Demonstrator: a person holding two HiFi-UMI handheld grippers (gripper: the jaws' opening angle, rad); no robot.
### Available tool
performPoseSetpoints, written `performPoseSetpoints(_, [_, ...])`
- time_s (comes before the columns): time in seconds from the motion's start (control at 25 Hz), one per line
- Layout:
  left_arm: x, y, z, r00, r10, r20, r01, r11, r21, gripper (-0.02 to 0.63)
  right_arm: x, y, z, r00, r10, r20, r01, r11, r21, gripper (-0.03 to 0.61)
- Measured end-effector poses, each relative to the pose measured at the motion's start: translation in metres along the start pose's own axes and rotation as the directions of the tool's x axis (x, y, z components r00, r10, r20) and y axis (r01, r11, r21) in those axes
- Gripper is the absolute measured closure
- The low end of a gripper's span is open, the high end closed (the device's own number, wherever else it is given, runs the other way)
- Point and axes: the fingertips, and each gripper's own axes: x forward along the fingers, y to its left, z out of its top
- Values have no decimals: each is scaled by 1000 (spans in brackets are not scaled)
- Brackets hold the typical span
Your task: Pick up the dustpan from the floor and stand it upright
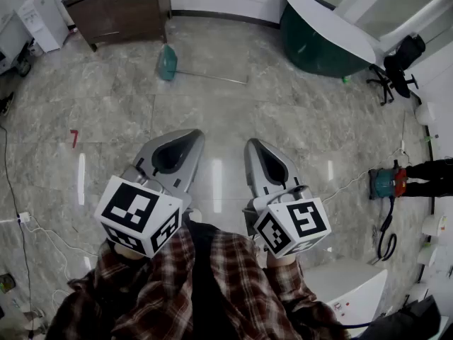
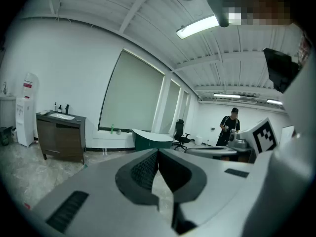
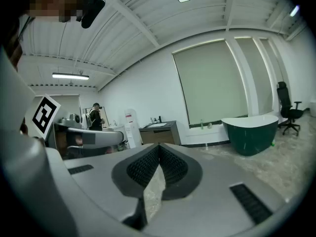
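The teal dustpan lies on the stone floor far ahead in the head view, its thin long handle stretched flat to the right. Both grippers hover side by side close to my body, well short of it. My left gripper is shut, its dark pads meeting at the tip with nothing between them. My right gripper is likewise shut and holds nothing. Neither gripper view shows the dustpan.
A brown cabinet and a white water dispenser stand at the back left. A green-sided round table and a black office chair are at the back right. A teal machine, cables and a person are at the sides.
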Motion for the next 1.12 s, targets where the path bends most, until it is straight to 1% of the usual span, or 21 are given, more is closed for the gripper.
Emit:
performPoseSetpoints(0.16, [31,29,5,1000,-1,0,1,1000,2,601,40,-19,5,1000,1,1,-1,1000,-1,568])
performPoseSetpoints(0.24, [47,50,14,1000,1,2,-1,1000,1,601,65,-26,12,1000,2,3,-2,1000,1,568])
performPoseSetpoints(0.48, [97,127,60,1000,10,30,-10,1000,6,601,156,-47,49,1000,0,19,0,1000,-5,568])
performPoseSetpoints(0.64, [129,177,81,999,8,48,-8,1000,9,601,213,-61,65,1000,-6,23,7,1000,-14,568])
performPoseSetpoints(0.8, [157,219,89,999,2,36,-1,1000,-18,601,257,-76,77,999,-29,15,30,999,-31,568])
performPoseSetpoints(0.92, [176,242,92,1000,2,20,-1,999,-41,601,282,-93,83,999,-44,-6,44,999,-29,568])
performPoseSetpoints(1.12, [218,277,101,999,30,14,-29,996,-86,601,328,-131,84,997,-50,-50,50,999,-16,568])
